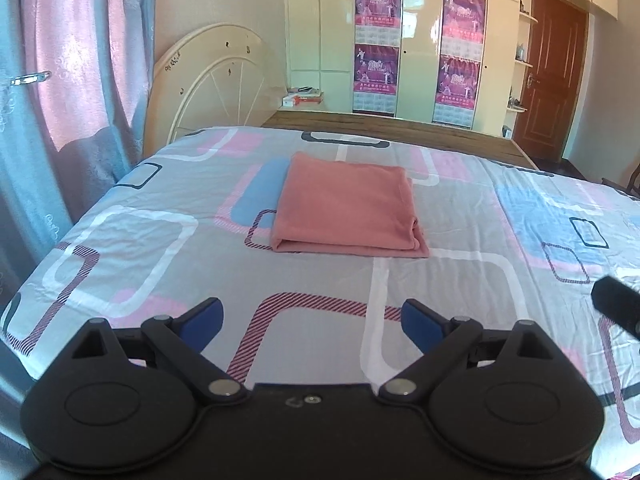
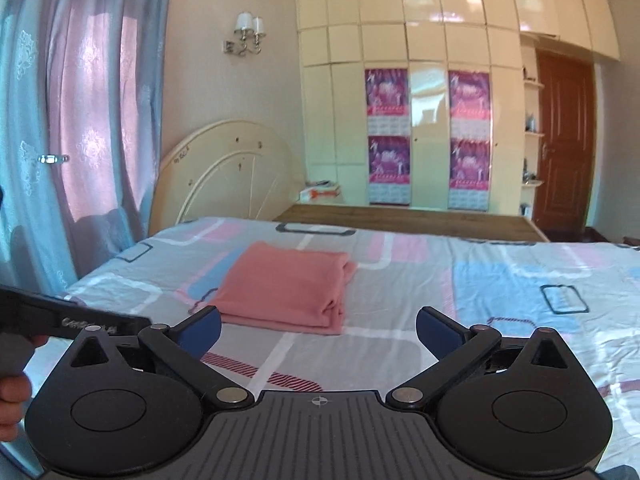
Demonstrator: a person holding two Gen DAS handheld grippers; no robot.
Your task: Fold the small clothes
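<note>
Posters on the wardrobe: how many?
4, in two stacked pairs: upper left, lower left, upper right, lower right. None seem hidden.

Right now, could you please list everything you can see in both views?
cloth: one, salmon pink, folded, lying mid-bed
bed: one, grey sheet with pink, blue and white shapes
headboard: one, cream, leaning on the wall
curtains: blue and pink, left side
wardrobe: cream, far wall
posters: four, purple, on wardrobe
door: one, brown, far right
wall lamp: one, white shades
left gripper: open, empty
right gripper: open, empty
</note>
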